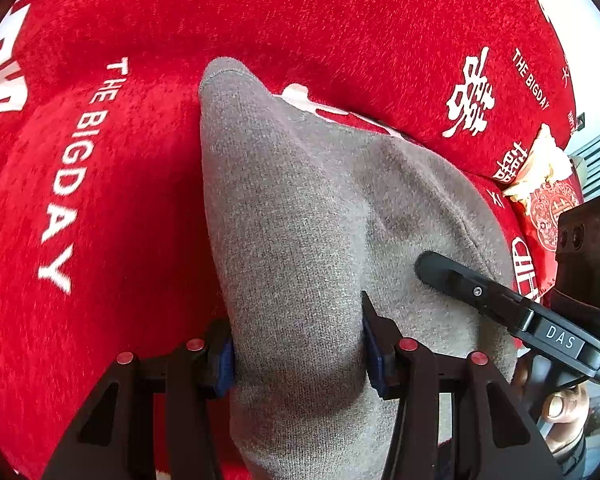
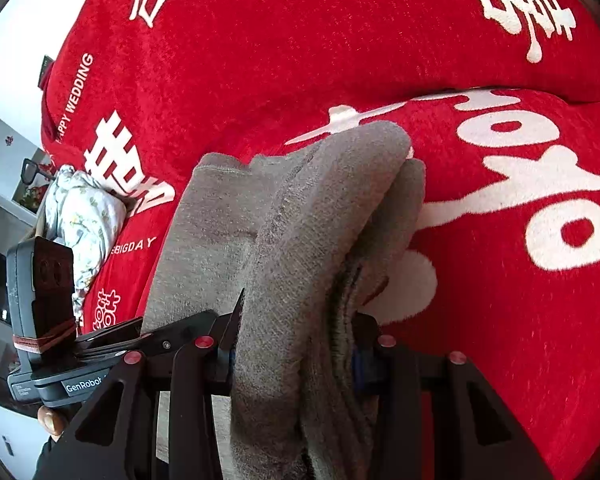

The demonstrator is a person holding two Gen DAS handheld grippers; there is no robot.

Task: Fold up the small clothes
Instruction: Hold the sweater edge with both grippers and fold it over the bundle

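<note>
A grey knitted garment (image 1: 300,220) hangs in a bunched fold over a red bedspread (image 1: 100,160). My left gripper (image 1: 298,354) is shut on its near part, the cloth squeezed between the blue pads. In the right wrist view the same grey garment (image 2: 300,240) shows as several stacked layers, and my right gripper (image 2: 294,356) is shut on that thick edge. From the left wrist view, a finger of the right gripper (image 1: 452,272) shows lying against the garment's right side. The garment's far tip (image 1: 224,76) rests on the bedspread.
The red bedspread (image 2: 380,40) with white lettering fills both views and bulges in folds. A red and gold packet (image 1: 540,184) lies at its right edge. A pale floral cloth bundle (image 2: 80,216) sits at the bed's left edge. A person's fingers (image 1: 560,408) hold the other gripper's handle.
</note>
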